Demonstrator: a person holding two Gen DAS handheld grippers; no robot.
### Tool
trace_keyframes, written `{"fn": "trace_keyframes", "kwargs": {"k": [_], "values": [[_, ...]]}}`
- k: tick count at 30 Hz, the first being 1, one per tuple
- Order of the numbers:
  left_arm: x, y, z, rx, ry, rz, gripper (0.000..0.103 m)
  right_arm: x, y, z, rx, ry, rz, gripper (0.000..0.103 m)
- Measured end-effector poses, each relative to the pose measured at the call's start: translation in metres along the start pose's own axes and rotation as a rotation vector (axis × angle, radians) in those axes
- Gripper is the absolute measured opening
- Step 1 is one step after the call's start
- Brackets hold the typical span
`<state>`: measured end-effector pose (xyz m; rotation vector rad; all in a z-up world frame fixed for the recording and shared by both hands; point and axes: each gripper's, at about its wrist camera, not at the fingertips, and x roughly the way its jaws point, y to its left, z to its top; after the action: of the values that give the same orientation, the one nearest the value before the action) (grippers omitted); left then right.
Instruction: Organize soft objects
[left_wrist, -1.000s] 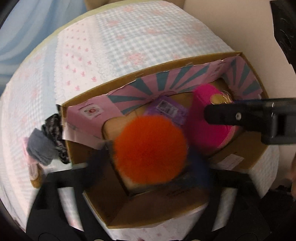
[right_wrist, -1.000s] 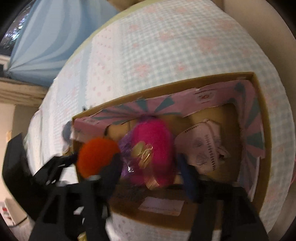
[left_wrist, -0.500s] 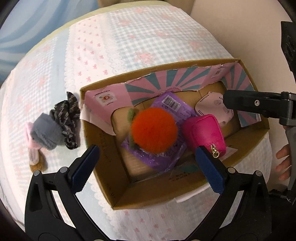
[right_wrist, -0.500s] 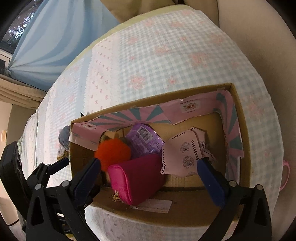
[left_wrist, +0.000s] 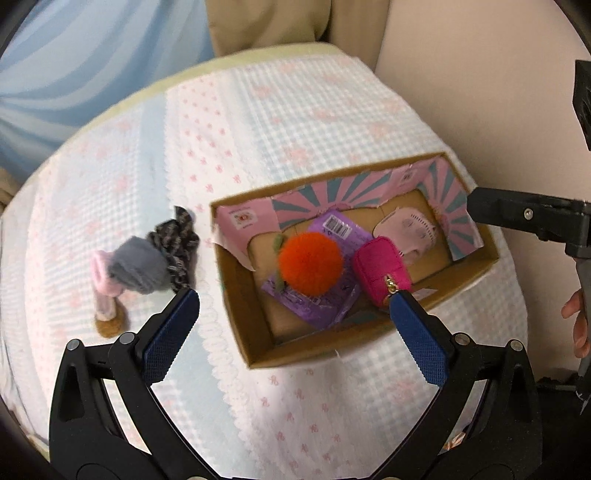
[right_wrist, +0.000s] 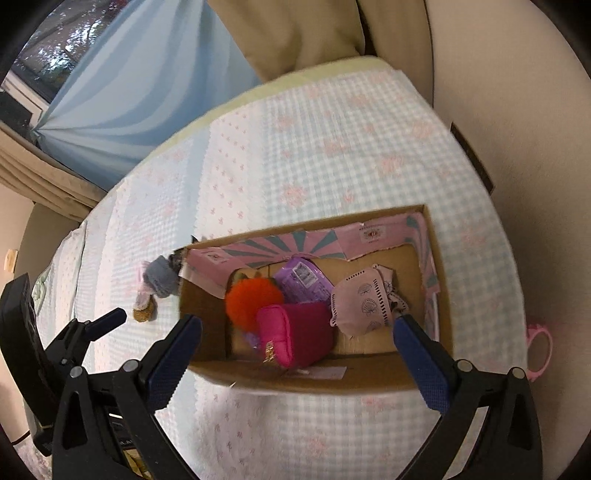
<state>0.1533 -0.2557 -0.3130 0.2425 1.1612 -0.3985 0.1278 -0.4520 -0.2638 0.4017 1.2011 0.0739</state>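
Note:
A cardboard box (left_wrist: 255, 332) (right_wrist: 369, 380) lined with pink and teal paper sits on the checked bedspread. Inside lie an orange pompom (left_wrist: 310, 263) (right_wrist: 251, 301), a magenta zip pouch (left_wrist: 380, 271) (right_wrist: 295, 334), a purple packet (left_wrist: 336, 225) (right_wrist: 303, 278) and a pale pink face mask (left_wrist: 410, 229) (right_wrist: 364, 304). My left gripper (left_wrist: 291, 306) hangs open above the box's near left corner, holding nothing. My right gripper (right_wrist: 297, 332) stands wide open above the box's front, also holding nothing. Left of the box lie a grey soft bundle (left_wrist: 138, 264) (right_wrist: 160, 278), a dark patterned scrunchie (left_wrist: 175, 236) and a pink item (left_wrist: 105, 284).
The right gripper's black body (left_wrist: 528, 218) juts in at the right edge of the left wrist view, with a hand (left_wrist: 578, 321) below it. A pink ring-shaped thing (right_wrist: 537, 350) lies right of the box. Blue curtain (right_wrist: 129, 85) and a beige wall lie beyond the bed.
The orange pompom and the magenta pouch were let go into the box. Both grippers opened and rose away, so the box looks smaller and the items left of it came into view.

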Motion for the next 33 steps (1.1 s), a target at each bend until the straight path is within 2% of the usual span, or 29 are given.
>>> {"fn": "trace_keyframes", "kwargs": {"k": [11, 20, 25, 33], "values": [[-0.108, 0.001, -0.010, -0.056, -0.131, 0.035, 0.103, -0.101, 0.053, -0.018, -0.114, -0.139, -0.051, 0.103], [-0.199, 0.020, -0.039, -0.136, -0.246, 0.101, 0.103, -0.179, 0.110, -0.037, -0.262, -0.303, -0.103, 0.103], [-0.241, 0.046, -0.067, -0.226, -0.288, 0.145, 0.103, -0.196, 0.130, -0.047, -0.290, -0.355, -0.098, 0.103], [-0.272, 0.088, -0.101, -0.320, -0.311, 0.218, 0.103, -0.197, 0.147, -0.057, -0.305, -0.378, -0.066, 0.103]]}}
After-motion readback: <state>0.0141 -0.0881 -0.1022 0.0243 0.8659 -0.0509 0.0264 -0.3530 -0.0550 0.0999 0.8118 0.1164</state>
